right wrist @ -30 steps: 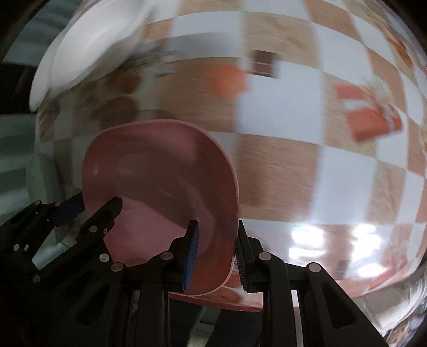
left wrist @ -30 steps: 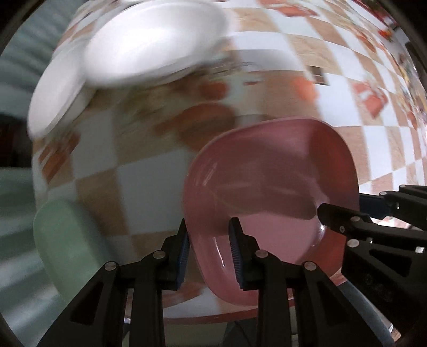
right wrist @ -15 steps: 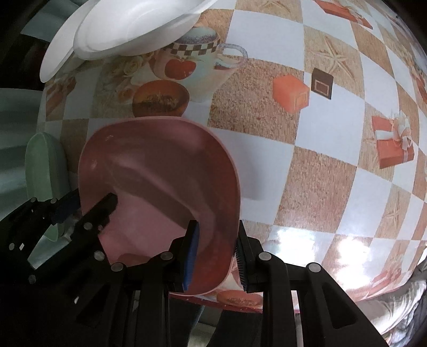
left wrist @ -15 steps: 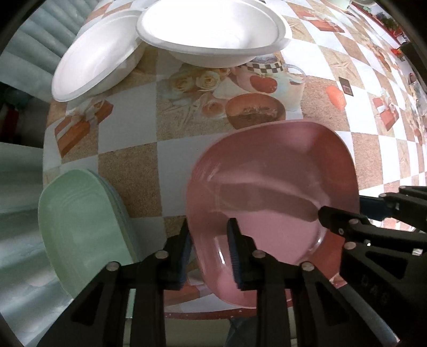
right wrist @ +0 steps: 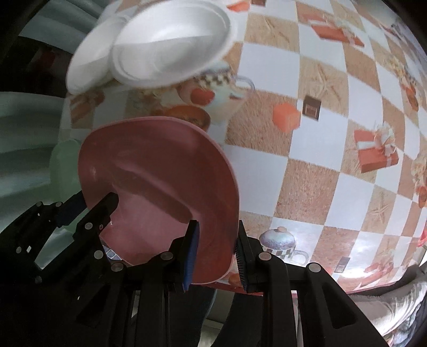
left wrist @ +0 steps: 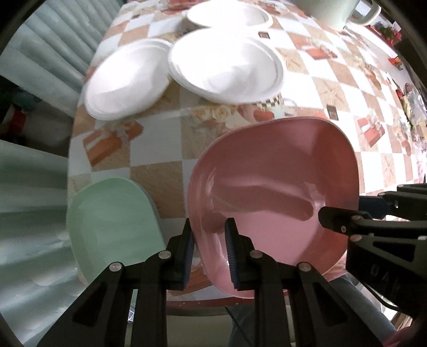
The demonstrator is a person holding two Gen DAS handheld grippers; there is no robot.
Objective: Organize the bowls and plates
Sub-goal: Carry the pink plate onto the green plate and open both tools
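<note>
So the desk [left wrist: 165, 170] with the checkered cloth is carrying everything here, and the pink plate [left wrist: 272, 186] is the landmark I'm going by. It's hanging above the desk's near edge, tilted, with both tools on it. The two big white plates [left wrist: 226, 66] are sitting beyond it, overlapping each other, and a white bowl [left wrist: 229, 16] is sitting further back still. The green plate [left wrist: 112, 224] is lying just beside the pink one, on its left, at the desk corner.

The left gripper [left wrist: 208, 248] is pinching the pink plate's left rim, jaws clamped on it. The right gripper [right wrist: 216, 253] is pinching the opposite rim the same way (rim clearly sandwiched between the blue pads).

My guess is it's going onto the green one. Tip: keep both hands moving together so the plate isn't twisting, level it out, and line up the corners before easing down.
</note>
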